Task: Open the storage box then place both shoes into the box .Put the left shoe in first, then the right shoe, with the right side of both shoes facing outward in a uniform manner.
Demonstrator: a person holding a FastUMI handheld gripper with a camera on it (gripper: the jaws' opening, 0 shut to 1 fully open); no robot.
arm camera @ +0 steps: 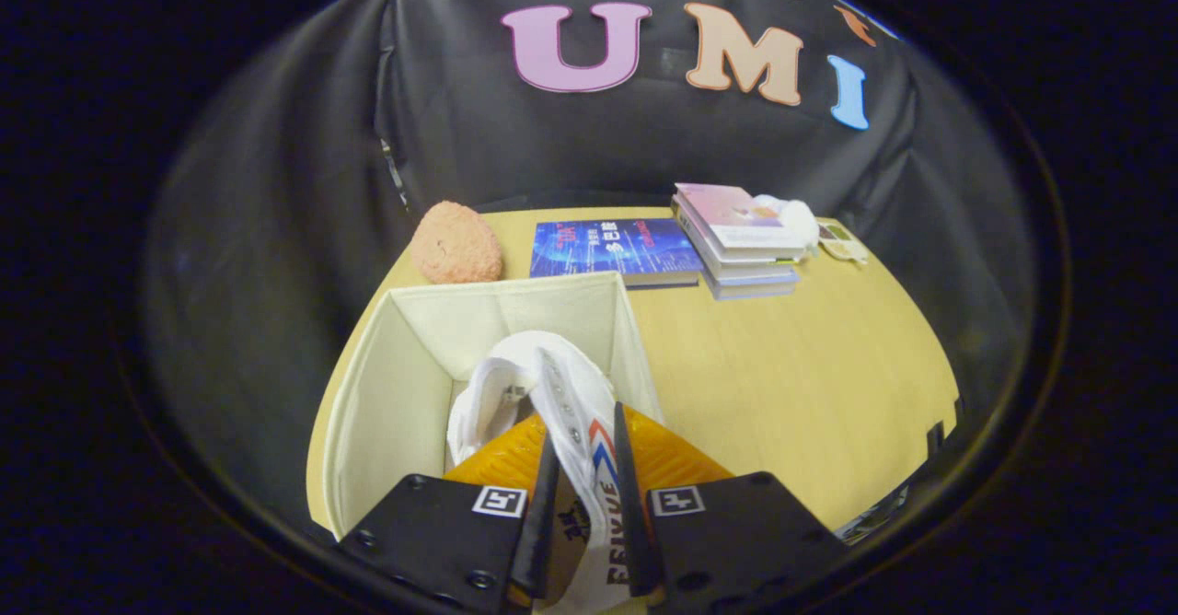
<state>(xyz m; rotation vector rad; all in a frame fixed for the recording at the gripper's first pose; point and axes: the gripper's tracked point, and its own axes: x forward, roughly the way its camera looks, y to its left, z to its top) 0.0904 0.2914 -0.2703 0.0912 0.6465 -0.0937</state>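
A white shoe (552,394) with red and blue stripes hangs between the fingers of my gripper (585,431), which is shut on its upper edge near the eyelets. The shoe hangs over the open cream fabric storage box (386,394), its far end down inside the box's right half. The box stands at the table's near left with its top open. What lies on the box floor behind the shoe is hidden.
Beyond the box lie a pinkish-orange round plush (456,245), a blue book (612,249), a stack of books (741,237) with a white object (791,217) on it, and a small card (842,245). Bare wooden table (791,366) spreads right of the box.
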